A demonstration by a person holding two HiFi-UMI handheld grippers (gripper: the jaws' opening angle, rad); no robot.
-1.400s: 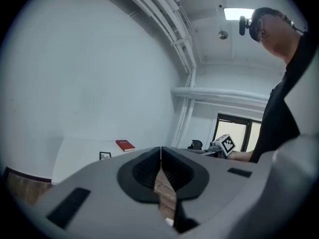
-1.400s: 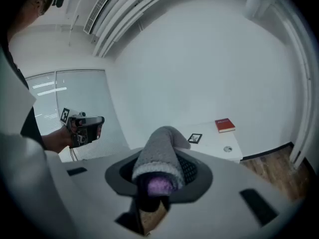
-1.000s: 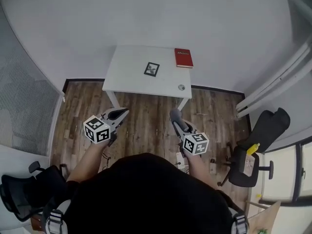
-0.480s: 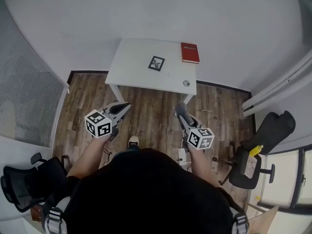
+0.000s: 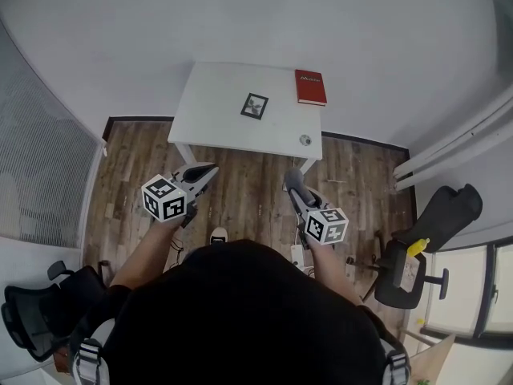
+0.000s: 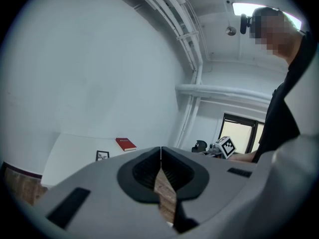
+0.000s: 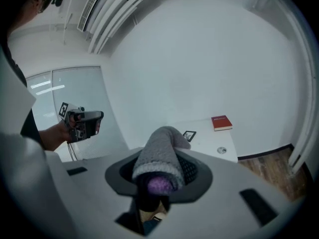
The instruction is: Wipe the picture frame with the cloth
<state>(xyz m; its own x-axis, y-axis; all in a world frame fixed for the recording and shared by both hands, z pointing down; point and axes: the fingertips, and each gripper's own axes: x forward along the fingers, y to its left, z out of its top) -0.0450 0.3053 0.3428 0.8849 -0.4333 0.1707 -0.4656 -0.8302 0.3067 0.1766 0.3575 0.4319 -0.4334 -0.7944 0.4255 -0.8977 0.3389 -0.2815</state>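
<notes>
A small black picture frame (image 5: 255,106) lies flat on the white table (image 5: 216,111) ahead; it also shows as the picture frame (image 6: 102,155) in the left gripper view and the picture frame (image 7: 189,135) in the right gripper view. My right gripper (image 5: 293,183) is shut on a rolled grey cloth (image 7: 160,153), which sticks out past its jaws. My left gripper (image 5: 203,172) is shut with nothing in it. Both hover over the wood floor, short of the table's near edge.
A red book (image 5: 310,87) lies at the table's far right corner, a small round object (image 5: 304,140) near its front right corner. A black office chair (image 5: 437,231) stands at the right, another chair (image 5: 36,315) at the lower left. White wall lies behind the table.
The table has drawn a little nearer in the head view. Both grippers have moved forward toward it and stayed shut, the cloth still in the right one.
</notes>
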